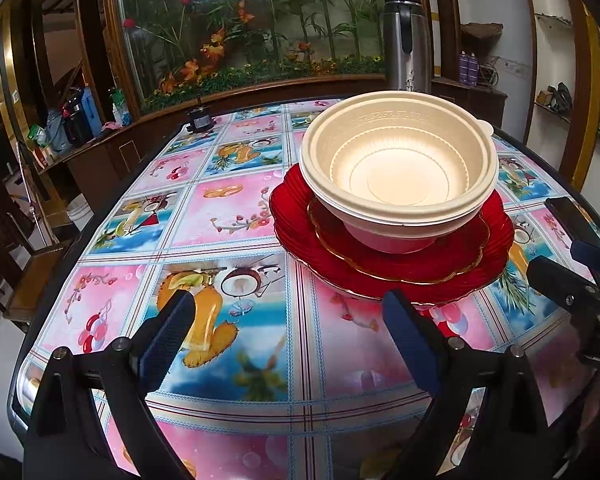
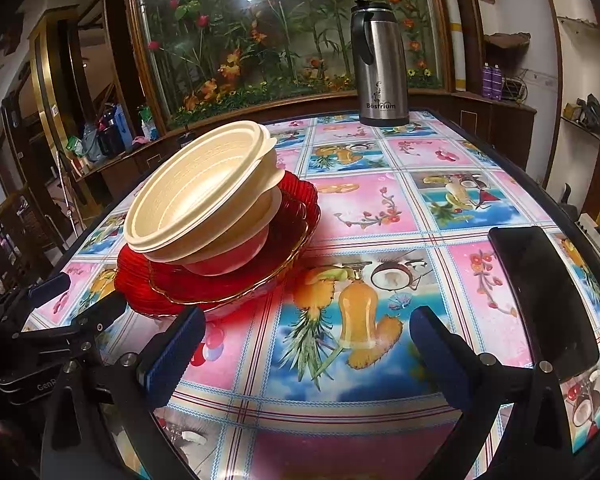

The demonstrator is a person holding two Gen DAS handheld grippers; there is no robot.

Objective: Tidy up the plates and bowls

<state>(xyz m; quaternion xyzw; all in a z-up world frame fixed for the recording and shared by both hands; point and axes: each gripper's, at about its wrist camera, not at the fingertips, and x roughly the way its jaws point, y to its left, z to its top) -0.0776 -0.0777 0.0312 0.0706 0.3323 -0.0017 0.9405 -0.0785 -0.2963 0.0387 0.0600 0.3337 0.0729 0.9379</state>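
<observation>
From the left wrist, the left gripper [image 1: 288,332] gapes wide, holding nothing; cream bowls [image 1: 397,168] sit nested on stacked red plates [image 1: 379,268] toward the tabletop's [image 1: 228,216] right edge, hiding the flask's [image 1: 405,44] lettering. From the right wrist, the right gripper [image 2: 307,344] is equally wide and empty (the flask [image 2: 379,68] reads "Böstrium"), and a dark phone [image 2: 539,296] lies along the right edge, cut off in the other view.
</observation>
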